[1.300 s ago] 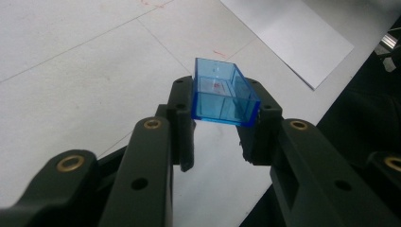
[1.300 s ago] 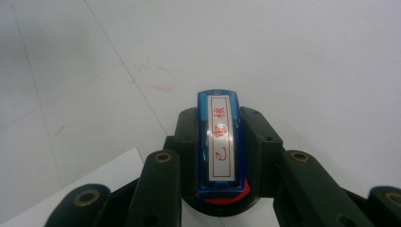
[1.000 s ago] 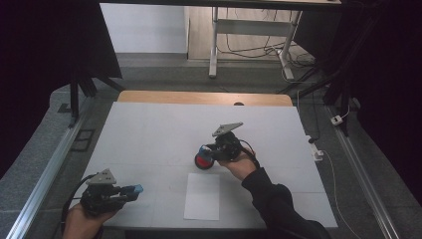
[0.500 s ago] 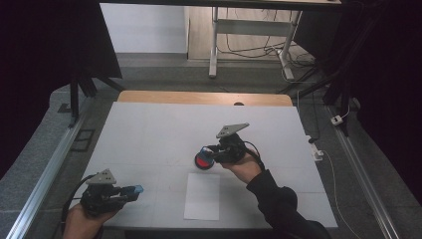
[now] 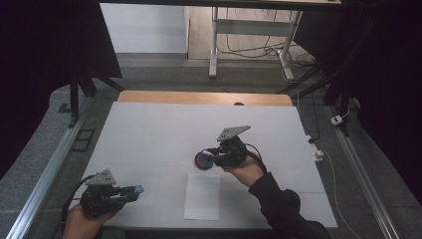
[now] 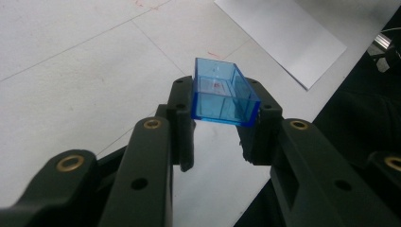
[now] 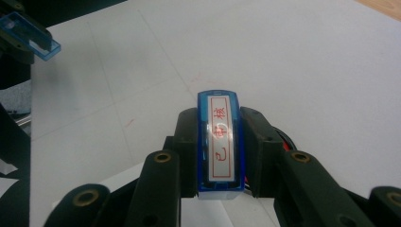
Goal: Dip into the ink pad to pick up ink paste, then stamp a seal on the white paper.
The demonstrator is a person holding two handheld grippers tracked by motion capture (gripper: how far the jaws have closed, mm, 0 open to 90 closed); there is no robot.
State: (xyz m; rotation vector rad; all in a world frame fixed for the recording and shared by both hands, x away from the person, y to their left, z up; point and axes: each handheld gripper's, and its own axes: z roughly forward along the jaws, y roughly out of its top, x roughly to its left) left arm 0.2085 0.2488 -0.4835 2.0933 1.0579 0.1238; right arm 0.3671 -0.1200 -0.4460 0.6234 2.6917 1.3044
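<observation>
White board covers the table [image 5: 149, 134], with a strip of bare wood at its far edge and dark floor, rails and cables around it. On the near part of the board lies a sheet of white paper [image 5: 202, 195], roughly between the two hands and somewhat closer to the right one. Beyond the paper, just ahead of the right gripper [image 5: 215, 157], sits a small round dark pad with a red centre [image 5: 202, 160], likely an ink pad. That gripper is clamped on a blue stamp [image 7: 221, 142], whose long axis runs along the jaws; its white face with red characters is turned toward the camera in the right gripper view, held above the table. The left gripper [image 5: 130, 191], at the near left corner of the board, is closed on a clear blue cap [image 6: 223, 92], an open little box gripped across its short sides and lifted off the surface. By my reading the stamp is uncapped and inked or about to be, so the coming move depends on the paper lying just nearer the person than the stamp, calling for the right hand to swing back and turn the face downward.
</observation>
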